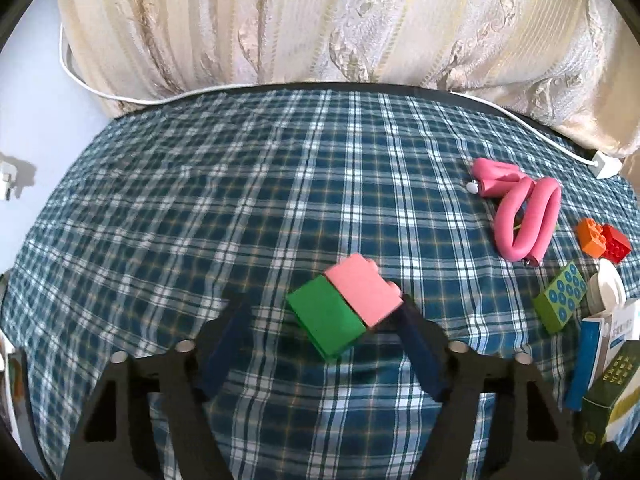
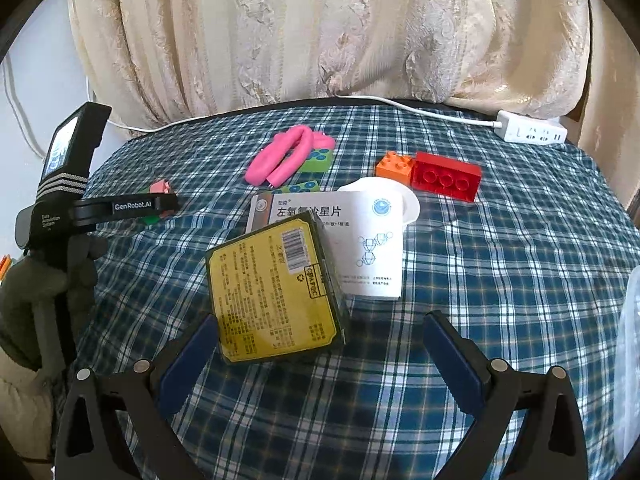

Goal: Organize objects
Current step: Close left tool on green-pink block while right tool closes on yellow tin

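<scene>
On the checked cloth (image 1: 280, 184), just ahead of the left gripper (image 1: 324, 312), the pink-and-green block (image 1: 346, 306) is lying slantwise between the spread jaws; only one pad is touching it, nothing is being held.

Ahead of our left fingers (image 1: 412, 332), past the pink-and-green block (image 1: 344, 308), the checked cloth (image 1: 240, 184) lies open. To their right, boxes (image 1: 612, 360) crowd close. Between our right fingers (image 2: 448, 344), a yellow box (image 2: 276, 292) blocks the left half.
</scene>
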Demonstrator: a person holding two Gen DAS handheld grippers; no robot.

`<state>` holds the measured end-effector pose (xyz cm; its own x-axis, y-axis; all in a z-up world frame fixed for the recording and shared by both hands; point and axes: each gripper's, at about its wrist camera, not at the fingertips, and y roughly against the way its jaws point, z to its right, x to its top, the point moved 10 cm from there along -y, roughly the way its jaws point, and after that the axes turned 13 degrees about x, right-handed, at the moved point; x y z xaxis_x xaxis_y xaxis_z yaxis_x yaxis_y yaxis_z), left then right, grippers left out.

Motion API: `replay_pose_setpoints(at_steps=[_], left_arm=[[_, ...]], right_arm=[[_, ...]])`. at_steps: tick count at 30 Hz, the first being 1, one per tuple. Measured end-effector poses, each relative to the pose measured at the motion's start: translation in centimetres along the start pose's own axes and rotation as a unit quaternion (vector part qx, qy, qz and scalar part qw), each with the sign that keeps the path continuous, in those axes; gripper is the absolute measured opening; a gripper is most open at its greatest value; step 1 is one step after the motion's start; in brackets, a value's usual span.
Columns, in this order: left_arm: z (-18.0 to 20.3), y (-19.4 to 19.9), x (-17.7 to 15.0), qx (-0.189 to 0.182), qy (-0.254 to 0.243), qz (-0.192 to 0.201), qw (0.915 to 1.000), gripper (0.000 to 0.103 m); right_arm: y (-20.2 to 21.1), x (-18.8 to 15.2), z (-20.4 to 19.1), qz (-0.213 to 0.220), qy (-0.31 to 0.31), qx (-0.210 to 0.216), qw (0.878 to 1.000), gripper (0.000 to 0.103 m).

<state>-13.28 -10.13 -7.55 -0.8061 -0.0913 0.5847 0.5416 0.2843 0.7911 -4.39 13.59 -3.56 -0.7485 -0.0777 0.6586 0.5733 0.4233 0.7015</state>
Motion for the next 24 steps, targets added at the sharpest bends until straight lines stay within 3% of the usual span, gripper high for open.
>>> replay_pose_setpoints(at_steps=[4, 13, 24], left_arm=[[0.1, 0.2, -0.2, -0.015, 0.007, -0.001, 0.9999, 0.052], [0.1, 1.5, -0.4, -0.014, 0.005, 0.016, 0.9998, 0.052], [0.9, 3.0, -0.8, -0.022, -0.010, 0.029, 0.9993, 0.052]], right_arm=[[-0.1, 0.2, 0.0, 0.002, 0.000, -0.001, 1.000, 0.102], [0.1, 0.6, -0.1, 0.012, 0.024, -0.030, 0.999, 0.102], [-1.4, 0.3, -0.5, -0.008, 0.049, -0.052, 0.997, 0.103]])
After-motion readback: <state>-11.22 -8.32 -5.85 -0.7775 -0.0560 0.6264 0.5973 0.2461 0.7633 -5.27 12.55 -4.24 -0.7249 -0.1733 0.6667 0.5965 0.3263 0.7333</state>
